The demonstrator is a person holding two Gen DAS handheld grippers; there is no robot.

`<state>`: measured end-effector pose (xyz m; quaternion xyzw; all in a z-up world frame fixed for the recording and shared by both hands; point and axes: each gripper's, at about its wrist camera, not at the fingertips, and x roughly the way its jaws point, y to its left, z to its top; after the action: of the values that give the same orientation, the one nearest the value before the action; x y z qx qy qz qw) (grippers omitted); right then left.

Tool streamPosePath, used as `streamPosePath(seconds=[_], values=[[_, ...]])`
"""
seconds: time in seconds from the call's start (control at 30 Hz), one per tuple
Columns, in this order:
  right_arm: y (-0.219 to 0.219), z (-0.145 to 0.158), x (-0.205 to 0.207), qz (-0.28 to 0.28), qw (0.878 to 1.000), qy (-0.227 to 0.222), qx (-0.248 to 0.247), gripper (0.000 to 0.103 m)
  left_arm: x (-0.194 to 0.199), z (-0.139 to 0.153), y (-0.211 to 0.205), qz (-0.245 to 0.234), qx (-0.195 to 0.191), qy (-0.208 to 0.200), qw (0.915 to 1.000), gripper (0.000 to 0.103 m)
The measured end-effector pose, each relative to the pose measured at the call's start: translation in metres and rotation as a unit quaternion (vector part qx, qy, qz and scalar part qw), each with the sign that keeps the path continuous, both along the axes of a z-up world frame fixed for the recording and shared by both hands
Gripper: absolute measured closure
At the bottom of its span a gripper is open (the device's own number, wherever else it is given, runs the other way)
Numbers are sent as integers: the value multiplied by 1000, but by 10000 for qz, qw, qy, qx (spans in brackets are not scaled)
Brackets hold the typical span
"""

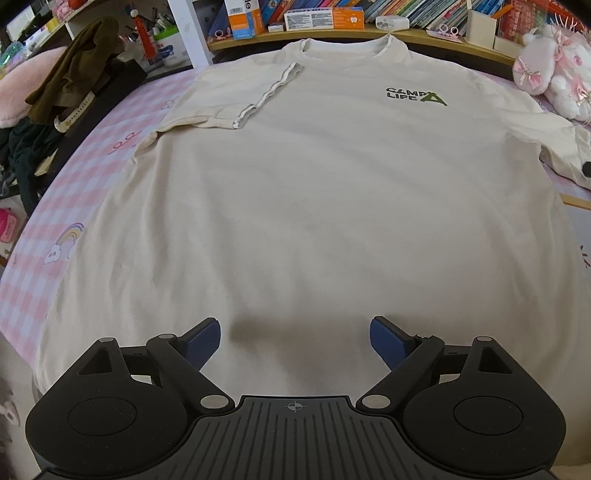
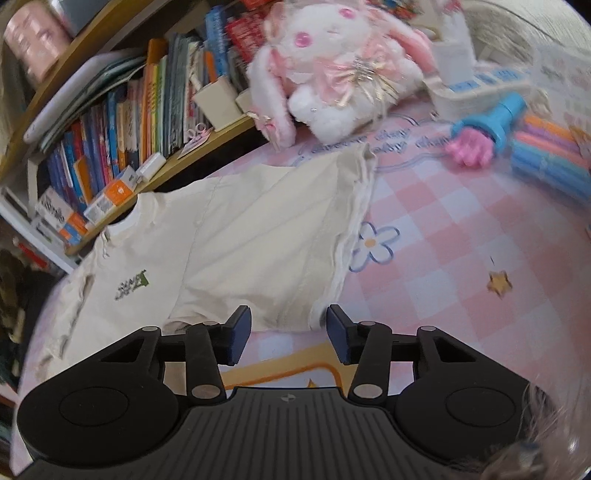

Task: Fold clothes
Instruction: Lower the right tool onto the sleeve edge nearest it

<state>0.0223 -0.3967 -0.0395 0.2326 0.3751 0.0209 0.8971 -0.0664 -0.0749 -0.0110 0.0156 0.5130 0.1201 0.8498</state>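
Observation:
A cream T-shirt with a small dark "CAMP LIFE" logo lies flat, front up, on a pink checked sheet. Its left sleeve is folded in over the chest. My left gripper hovers open over the lower part of the shirt, nothing between its blue pads. In the right wrist view the same T-shirt spreads its other sleeve out flat. My right gripper stands open at that sleeve's near edge, holding nothing.
A bookshelf runs behind the collar. A white and pink plush rabbit sits beyond the right sleeve, with a blue and pink toy beside it. Dark clothes pile at the left edge of the bed.

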Motion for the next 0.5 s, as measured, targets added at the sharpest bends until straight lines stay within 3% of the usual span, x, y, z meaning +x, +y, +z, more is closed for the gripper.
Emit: streamPosePath(seconds=[0.13, 0.23, 0.3, 0.5], values=[[8, -2, 15, 191, 9995, -1, -265, 80, 0, 0, -3, -88, 24, 1, 10000, 13], [4, -1, 13, 101, 9999, -58, -113, 84, -1, 0, -2, -83, 27, 4, 10000, 13], [1, 0, 12, 23, 9999, -104, 12, 95, -1, 0, 0, -49, 17, 7, 10000, 12], [-7, 4, 6, -212, 9987, -243, 385, 95, 0, 0, 2, -45, 18, 8, 10000, 10]])
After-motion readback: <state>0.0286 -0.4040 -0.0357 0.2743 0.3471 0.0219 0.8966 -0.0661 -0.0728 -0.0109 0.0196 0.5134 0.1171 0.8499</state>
